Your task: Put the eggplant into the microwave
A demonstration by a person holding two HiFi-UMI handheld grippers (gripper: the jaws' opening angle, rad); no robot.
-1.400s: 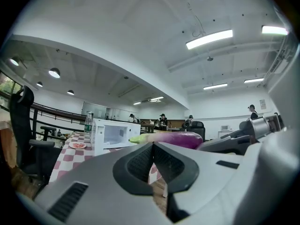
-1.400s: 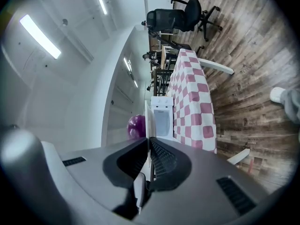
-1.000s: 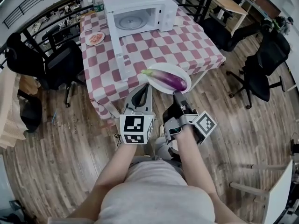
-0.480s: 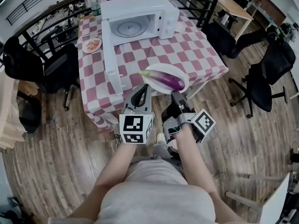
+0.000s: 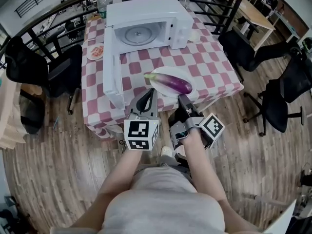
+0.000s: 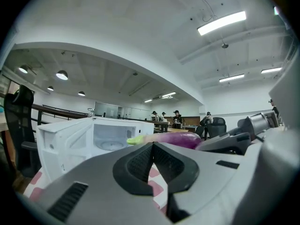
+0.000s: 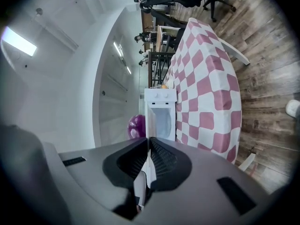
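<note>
A purple eggplant (image 5: 173,83) with a green stem lies on a white plate (image 5: 176,73). My right gripper (image 5: 183,99) is shut on the plate's near rim and holds it over the front of the checkered table (image 5: 209,67). In the right gripper view the rim shows edge-on as a white strip (image 7: 140,182) between the pads, with the eggplant (image 7: 136,125) beyond. My left gripper (image 5: 150,92) is shut beside the plate's left edge, with nothing seen between its pads. The white microwave (image 5: 146,21) stands at the table's back, its door (image 5: 111,65) swung open to the left, its cavity empty.
A small plate of food (image 5: 97,51) and a bottle (image 5: 102,1) stand left of the microwave. Black office chairs stand to the left (image 5: 53,67) and right (image 5: 287,101) of the table. A dark railing runs behind it. Wooden floor lies below me.
Both grippers and the plate with the eggplant have come forward, from off the table's near edge to over its front. The table and microwave look closer.
</note>
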